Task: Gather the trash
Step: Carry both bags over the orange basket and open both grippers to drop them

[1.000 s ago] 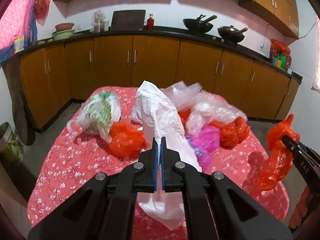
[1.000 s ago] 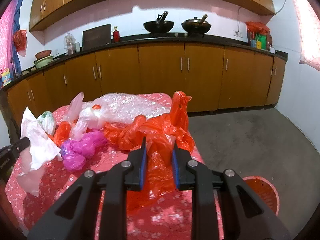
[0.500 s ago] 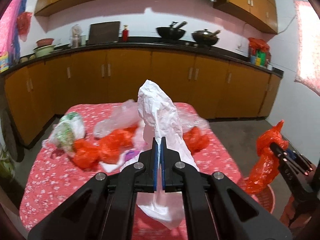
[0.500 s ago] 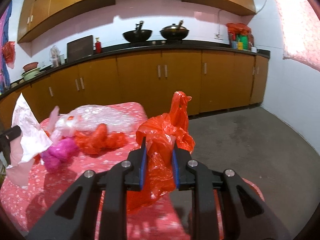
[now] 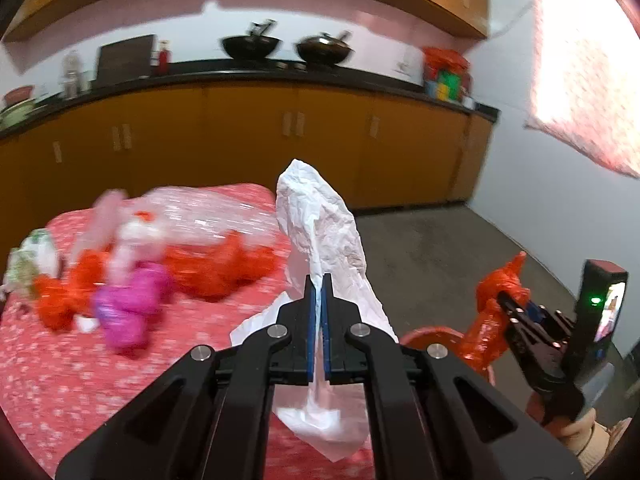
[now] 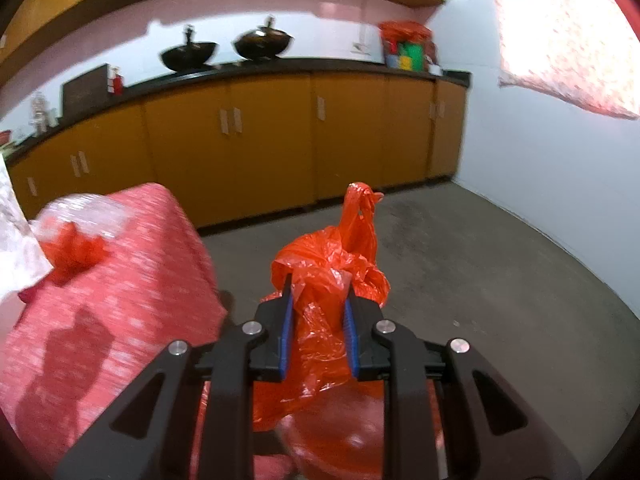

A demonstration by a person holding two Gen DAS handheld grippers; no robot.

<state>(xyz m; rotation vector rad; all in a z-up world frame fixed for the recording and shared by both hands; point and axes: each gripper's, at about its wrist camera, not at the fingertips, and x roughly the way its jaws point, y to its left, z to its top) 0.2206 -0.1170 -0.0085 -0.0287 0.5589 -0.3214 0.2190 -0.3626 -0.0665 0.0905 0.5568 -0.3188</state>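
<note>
Left gripper [image 5: 319, 292] jaws clenched on crumpled white plastic bag [image 5: 324, 232]; right gripper [image 6: 318, 300] jaws grasping crinkled orange plastic bag [image 6: 328, 264], above a red round basket [image 6: 340, 436], mostly hidden. Bags left on red floral-cloth bench [image 5: 60, 380] are motion-blurred. Grey concrete floor [image 6: 480, 272], orange kitchen cabinets [image 6: 260, 140].

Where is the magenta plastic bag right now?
In the left wrist view, the magenta bag lies on the red floral tablecloth, lower left, between two orange bags.
</note>
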